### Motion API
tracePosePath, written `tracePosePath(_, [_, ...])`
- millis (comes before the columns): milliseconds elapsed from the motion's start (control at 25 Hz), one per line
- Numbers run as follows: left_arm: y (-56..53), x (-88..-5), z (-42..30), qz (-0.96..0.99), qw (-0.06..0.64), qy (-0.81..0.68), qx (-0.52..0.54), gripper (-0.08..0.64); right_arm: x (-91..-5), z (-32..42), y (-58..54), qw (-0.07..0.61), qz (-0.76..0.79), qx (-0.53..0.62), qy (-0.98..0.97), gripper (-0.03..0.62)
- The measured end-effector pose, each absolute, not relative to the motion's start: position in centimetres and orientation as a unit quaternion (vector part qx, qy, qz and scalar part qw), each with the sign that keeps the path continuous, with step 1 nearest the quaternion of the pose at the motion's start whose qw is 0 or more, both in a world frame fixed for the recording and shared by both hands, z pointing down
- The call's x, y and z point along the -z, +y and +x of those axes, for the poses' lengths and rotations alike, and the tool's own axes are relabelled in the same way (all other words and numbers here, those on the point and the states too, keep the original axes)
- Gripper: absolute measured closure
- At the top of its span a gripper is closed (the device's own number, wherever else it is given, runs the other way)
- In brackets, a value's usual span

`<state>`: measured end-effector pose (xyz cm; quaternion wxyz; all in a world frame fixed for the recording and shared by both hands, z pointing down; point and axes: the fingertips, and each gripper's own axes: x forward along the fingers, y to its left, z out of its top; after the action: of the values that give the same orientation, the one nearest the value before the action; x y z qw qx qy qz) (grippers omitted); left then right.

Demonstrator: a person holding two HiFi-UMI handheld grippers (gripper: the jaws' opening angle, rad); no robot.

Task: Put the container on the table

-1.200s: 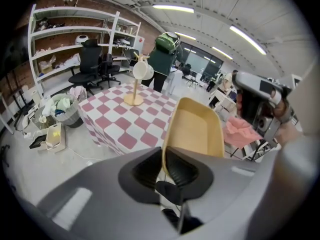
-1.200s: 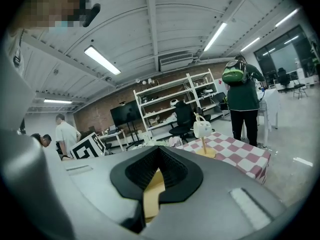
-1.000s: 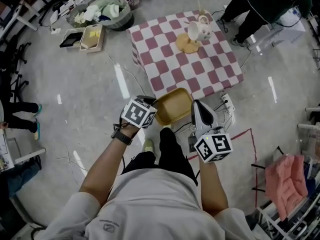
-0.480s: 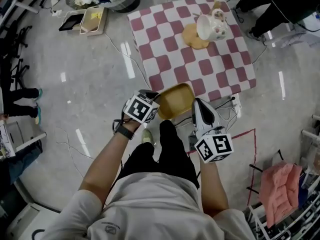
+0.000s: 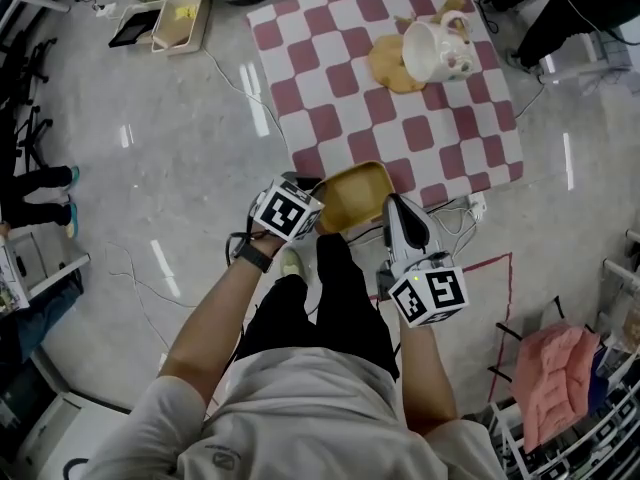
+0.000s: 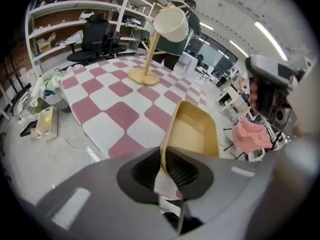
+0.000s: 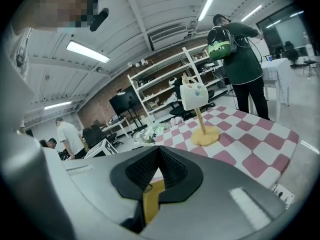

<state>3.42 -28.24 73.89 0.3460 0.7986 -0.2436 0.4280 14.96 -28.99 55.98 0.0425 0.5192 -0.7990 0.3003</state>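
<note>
A person is holding a yellow container (image 5: 356,194) between two grippers at the near edge of a red-and-white checked table (image 5: 400,128). The left gripper (image 5: 316,211) is clamping its jaws tight on the container's left rim, and the right gripper (image 5: 390,208) is pinching the opposite rim. A white cup on a wooden stand (image 5: 436,50) is sitting at the table's far side.

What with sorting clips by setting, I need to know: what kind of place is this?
Likely an indoor lab or workshop: white shelving against a brick wall, black office chairs, strip lights overhead and loose cables on the floor.
</note>
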Motion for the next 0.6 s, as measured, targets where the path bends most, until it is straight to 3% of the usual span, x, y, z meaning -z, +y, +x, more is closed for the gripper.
tracePosePath(600, [-29.3,-77.1,4.5,0.803,0.367,-0.227,-0.410,0.528,-57.8,15.0,-29.8,0.048,0.517,-0.310,-0.796,0.581])
